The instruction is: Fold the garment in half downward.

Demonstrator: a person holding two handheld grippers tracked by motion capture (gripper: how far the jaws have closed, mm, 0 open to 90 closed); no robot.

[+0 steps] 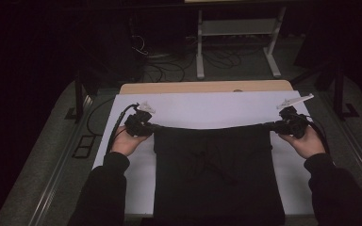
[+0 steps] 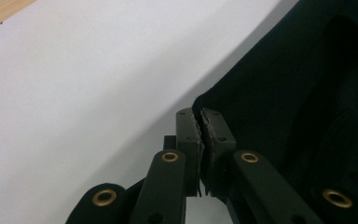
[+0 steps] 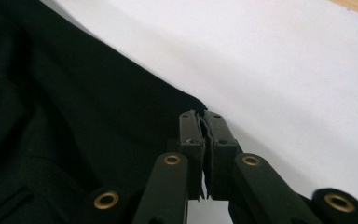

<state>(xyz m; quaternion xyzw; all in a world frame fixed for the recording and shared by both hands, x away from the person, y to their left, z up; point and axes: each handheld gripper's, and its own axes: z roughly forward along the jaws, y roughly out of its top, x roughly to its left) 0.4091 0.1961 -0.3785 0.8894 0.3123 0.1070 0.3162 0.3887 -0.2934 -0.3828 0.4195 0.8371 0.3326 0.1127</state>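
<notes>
A black garment lies over the white sheet on the table, its far edge pulled taut and lifted between my two grippers. My left gripper is shut on the garment's far left corner; the left gripper view has the jaws pressed together with the cloth edge pinched between them. My right gripper is shut on the far right corner, and there too the jaws meet on the black fabric. The rest of the garment hangs down to the sheet.
A bare wooden strip of the table edges the sheet at the back. Beyond it stands a white metal frame with cables on the floor. White sheet lies bare left and right of the garment.
</notes>
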